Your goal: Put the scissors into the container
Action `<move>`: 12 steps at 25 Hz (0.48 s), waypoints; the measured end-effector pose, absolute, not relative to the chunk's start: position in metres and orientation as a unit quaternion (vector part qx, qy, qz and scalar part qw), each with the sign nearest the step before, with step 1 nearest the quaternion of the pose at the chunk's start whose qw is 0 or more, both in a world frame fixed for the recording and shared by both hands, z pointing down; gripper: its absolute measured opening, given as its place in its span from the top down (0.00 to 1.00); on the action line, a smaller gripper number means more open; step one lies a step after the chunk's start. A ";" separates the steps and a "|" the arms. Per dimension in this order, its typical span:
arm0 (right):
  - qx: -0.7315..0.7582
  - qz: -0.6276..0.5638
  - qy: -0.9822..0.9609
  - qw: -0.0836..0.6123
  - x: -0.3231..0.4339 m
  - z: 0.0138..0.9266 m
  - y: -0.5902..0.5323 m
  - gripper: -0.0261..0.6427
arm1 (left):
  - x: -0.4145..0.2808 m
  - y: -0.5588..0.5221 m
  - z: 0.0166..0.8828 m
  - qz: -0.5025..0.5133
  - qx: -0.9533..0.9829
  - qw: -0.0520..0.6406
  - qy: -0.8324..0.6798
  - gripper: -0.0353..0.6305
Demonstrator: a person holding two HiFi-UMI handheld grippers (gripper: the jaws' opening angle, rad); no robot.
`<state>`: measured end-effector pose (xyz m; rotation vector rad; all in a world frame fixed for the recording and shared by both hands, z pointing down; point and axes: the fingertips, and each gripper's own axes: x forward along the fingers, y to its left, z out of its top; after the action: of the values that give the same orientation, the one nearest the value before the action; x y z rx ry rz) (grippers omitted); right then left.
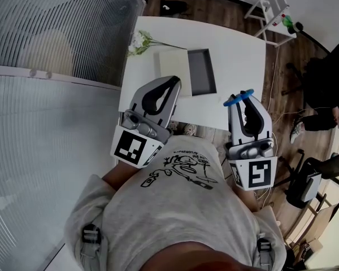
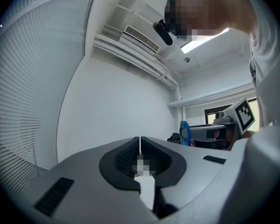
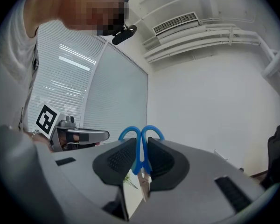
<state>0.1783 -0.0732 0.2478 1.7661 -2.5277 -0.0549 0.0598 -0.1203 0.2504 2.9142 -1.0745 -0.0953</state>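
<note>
Scissors (image 3: 142, 151) stand pinched between the fingers (image 3: 121, 158) of the right gripper (image 3: 140, 143).

No legible words, brands or numbers anywhere. Cube of the left gripper (image 1: 174, 84) carries a black-and-white square marker (image 1: 130, 147): pattern only, no characters. Cube of the right gripper (image 1: 240, 100) has a second marker (image 1: 259, 174) of the same sort, different pattern. Grey shirt (image 1: 175, 213): black line drawing (image 1: 181, 171) on the front, with a scrawl of lettering along its top, too small to read.
</note>
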 end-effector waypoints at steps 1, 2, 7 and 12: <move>0.573 -0.017 -0.819 0.028 0.178 0.247 -0.075 0.83 | 0.059 -0.122 0.250 -0.030 0.938 0.017 -0.345 0.91; 0.573 -0.017 -0.819 0.028 0.177 0.247 -0.077 0.83 | 0.058 -0.124 0.250 -0.030 0.938 0.018 -0.345 0.91; 0.574 -0.010 -0.818 0.034 0.176 0.252 -0.084 0.83 | 0.053 -0.129 0.251 -0.028 0.938 0.022 -0.345 0.91; 0.574 -0.002 -0.818 0.043 0.175 0.264 -0.092 0.83 | 0.051 -0.131 0.254 -0.025 0.939 0.023 -0.341 0.91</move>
<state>0.1752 -0.0918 0.2636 1.7560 -2.5008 -0.0071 0.0508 -0.1311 0.2543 2.9076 -1.0570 -0.0776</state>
